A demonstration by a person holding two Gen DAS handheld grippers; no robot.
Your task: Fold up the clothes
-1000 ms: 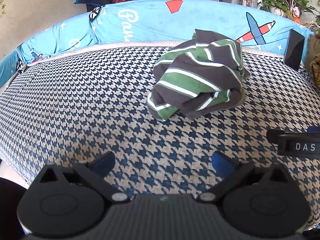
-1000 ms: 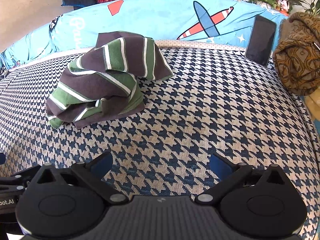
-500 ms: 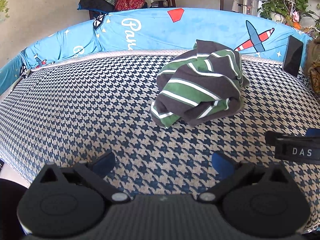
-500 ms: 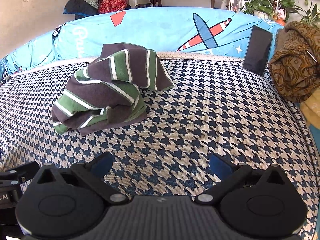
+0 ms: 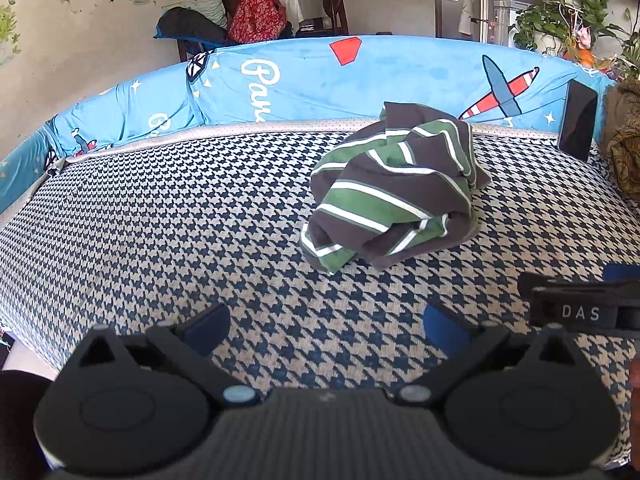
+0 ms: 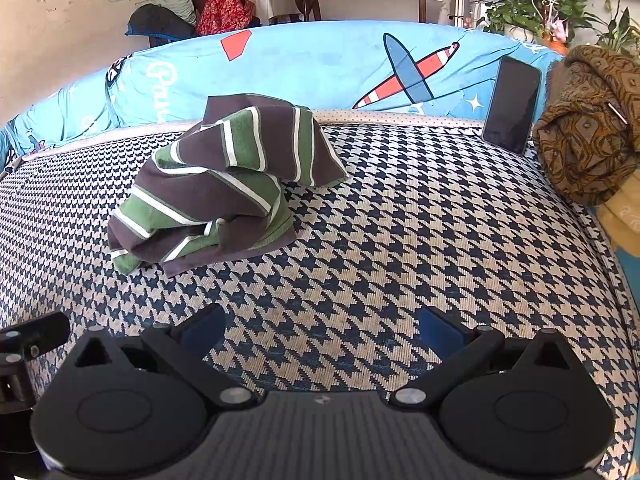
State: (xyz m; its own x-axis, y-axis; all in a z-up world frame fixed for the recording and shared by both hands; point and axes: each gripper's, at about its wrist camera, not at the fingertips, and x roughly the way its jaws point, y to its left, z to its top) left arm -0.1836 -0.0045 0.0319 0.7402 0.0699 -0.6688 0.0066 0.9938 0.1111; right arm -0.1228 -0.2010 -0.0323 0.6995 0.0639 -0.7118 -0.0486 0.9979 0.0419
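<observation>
Houndstooth-covered sofa seat (image 5: 160,216), blue airplane-print backrest (image 5: 304,80) behind.

Crumpled green-and-brown striped garment (image 5: 394,190) heaped toward the back of the seat, unfolded, touched by neither tool. Left gripper (image 5: 326,326) spread wide, nothing between the blue pads (image 5: 208,326), well short of the heap. Right gripper (image 6: 320,326) likewise spread and empty. Dark phone (image 6: 512,106) propped against backrest, beside a brown patterned cloth (image 6: 588,124).
</observation>
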